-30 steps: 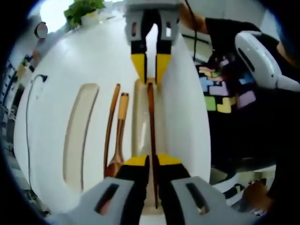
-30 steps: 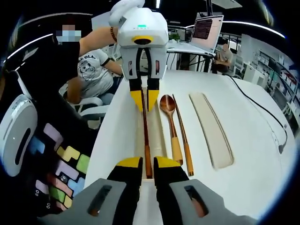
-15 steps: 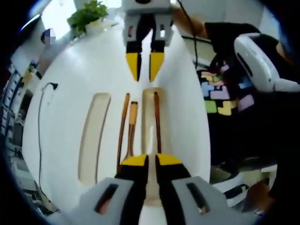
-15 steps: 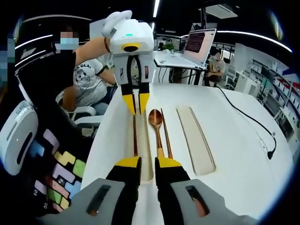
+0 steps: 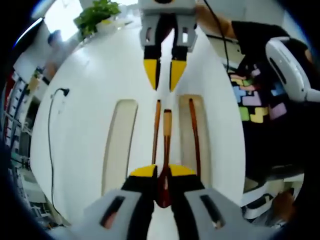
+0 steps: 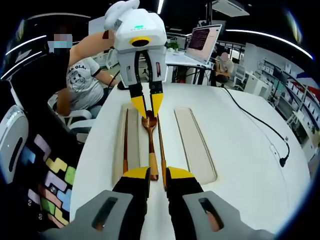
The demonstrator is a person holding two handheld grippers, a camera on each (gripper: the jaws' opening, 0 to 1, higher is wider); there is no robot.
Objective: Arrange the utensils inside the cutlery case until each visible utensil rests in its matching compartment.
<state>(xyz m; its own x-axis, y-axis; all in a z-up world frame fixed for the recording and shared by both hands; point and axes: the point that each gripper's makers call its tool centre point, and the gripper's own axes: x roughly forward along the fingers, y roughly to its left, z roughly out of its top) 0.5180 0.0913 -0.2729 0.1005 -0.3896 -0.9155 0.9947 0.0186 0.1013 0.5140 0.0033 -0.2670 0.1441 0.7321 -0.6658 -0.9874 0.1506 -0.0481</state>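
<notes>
Since a second ago you've let go of the chopstick [image 6: 125, 145]: it lies in one tray [image 6: 119, 150] beside the spoon [image 6: 150, 145], and both grippers have shifted onto the spoon's line. Your left gripper [image 5: 163, 172] sits over the spoon bowl, your right gripper [image 6: 157, 175] at its handle end, jaws spread on both. A second chopstick [image 6: 162, 150] lies just beside the spoon; another tray [image 6: 195, 145] lies past it on the white table [image 6: 250, 165].
</notes>
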